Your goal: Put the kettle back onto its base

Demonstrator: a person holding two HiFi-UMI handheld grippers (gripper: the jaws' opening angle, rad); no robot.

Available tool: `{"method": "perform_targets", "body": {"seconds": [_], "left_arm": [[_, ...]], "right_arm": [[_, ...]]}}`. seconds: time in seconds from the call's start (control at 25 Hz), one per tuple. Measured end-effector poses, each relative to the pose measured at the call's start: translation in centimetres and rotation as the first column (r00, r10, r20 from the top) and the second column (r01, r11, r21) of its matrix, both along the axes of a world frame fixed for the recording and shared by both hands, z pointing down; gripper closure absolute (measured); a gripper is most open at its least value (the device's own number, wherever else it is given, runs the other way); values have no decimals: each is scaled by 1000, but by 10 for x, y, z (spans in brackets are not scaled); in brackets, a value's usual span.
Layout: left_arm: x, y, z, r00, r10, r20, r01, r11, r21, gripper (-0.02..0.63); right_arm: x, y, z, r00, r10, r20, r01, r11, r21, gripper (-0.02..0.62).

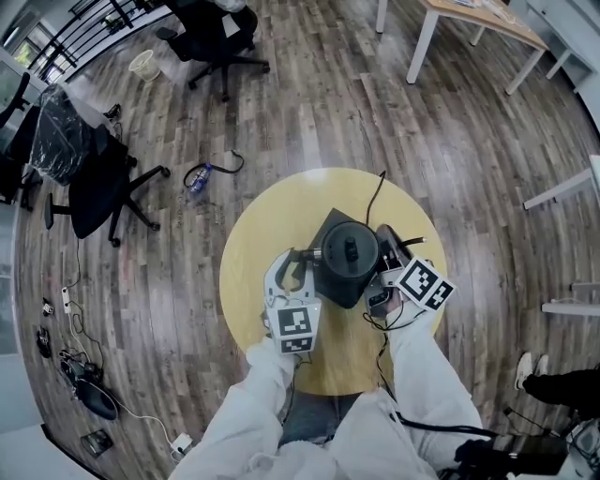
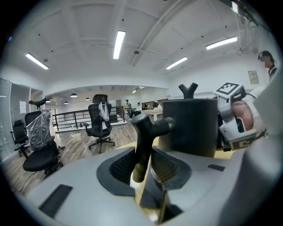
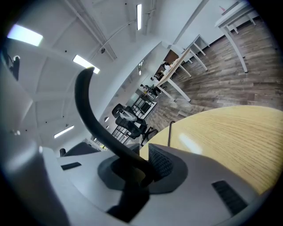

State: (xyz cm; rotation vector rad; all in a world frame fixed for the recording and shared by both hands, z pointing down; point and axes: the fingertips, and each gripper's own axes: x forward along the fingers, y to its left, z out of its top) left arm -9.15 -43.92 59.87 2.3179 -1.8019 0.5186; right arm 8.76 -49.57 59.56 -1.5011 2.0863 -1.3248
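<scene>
A black gooseneck kettle (image 1: 349, 253) stands over its black square base (image 1: 330, 223) in the middle of a round yellow table (image 1: 258, 234). I cannot tell whether it is seated on the base or held just above it. My left gripper (image 1: 296, 269) is shut on the kettle's handle (image 2: 143, 137) from the left; in the left gripper view the kettle body (image 2: 190, 128) rises just beyond the jaws. My right gripper (image 1: 387, 264) is at the kettle's right side, shut on the thin curved spout (image 3: 90, 110). The base's cord (image 1: 375, 192) runs off the table's far edge.
Around the table the wooden floor holds two black office chairs (image 1: 103, 183) (image 1: 216, 42), a bottle (image 1: 199, 183) and loose cables (image 1: 75, 375) at the left. A wooden desk (image 1: 478, 23) stands at the far right. Another person's shoe (image 1: 530, 370) shows at the right.
</scene>
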Motion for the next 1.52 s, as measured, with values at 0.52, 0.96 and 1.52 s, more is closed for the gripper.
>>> {"method": "perform_targets", "body": {"seconds": [0.52, 0.96, 1.52], "left_arm": [[-2, 15, 4, 999, -46, 10, 47, 998, -50, 502], [11, 94, -53, 967, -68, -247, 62, 998, -32, 502], [58, 153, -85, 951, -50, -306, 5, 990, -144, 606]], "right_arm": [[21, 38, -1, 999, 1, 42, 2, 997, -73, 440], [29, 109, -39, 983, -134, -123, 143, 987, 68, 442], [-9, 163, -66, 680, -221, -699, 374, 925, 72, 583]]}}
